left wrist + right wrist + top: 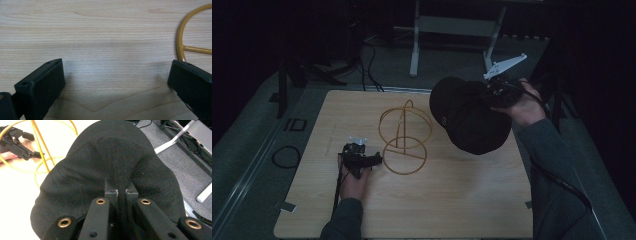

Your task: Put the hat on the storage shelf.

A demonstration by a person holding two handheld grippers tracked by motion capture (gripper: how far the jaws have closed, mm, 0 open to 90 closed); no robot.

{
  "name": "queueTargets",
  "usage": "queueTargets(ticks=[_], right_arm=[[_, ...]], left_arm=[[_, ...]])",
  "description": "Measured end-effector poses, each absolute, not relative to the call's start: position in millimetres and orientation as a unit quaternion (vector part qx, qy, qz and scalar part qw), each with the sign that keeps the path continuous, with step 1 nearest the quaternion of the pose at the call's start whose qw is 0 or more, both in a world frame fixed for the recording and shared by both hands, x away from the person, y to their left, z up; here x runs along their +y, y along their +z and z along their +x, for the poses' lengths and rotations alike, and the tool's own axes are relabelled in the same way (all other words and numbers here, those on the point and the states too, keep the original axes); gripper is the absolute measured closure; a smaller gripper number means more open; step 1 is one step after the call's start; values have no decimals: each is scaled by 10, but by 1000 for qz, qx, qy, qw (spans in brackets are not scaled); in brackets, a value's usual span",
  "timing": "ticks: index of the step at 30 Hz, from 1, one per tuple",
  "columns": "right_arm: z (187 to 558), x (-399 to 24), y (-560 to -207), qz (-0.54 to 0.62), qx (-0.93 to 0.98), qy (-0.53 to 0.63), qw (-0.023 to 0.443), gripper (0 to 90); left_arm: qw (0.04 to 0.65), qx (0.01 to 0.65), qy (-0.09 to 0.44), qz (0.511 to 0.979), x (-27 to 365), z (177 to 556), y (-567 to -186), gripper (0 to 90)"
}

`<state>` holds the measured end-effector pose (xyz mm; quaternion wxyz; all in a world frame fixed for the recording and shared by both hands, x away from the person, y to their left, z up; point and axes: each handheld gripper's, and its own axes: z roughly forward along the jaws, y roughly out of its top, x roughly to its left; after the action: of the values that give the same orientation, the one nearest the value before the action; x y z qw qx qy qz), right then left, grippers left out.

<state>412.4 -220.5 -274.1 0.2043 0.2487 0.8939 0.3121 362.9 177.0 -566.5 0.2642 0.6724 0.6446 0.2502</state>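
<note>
Two handheld grippers are catalogued: the left gripper (374, 160) is built of black parts, topped by a small pale plate, with a black cable trailed from it; its jaws are faced with thick, matt black rectangular pads (47, 85). The right gripper (121, 195) is fitted with black link arms set with brass-ringed rivets, grey fingertip blocks and a pale three-cornered plate. Dark grey-green long sleeves (552, 165) are worn on both forearms.

no readable text; the black cap's (469, 117) small emblem is illegible.
</note>
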Motion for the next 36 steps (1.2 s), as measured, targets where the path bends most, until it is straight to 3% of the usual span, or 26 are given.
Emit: queueTargets(ticks=[36], right_arm=[[4076,-2024,-2547,217,895,336,198,858]], left_arm=[[264,644,251,672,1770,3629,-5665,7]])
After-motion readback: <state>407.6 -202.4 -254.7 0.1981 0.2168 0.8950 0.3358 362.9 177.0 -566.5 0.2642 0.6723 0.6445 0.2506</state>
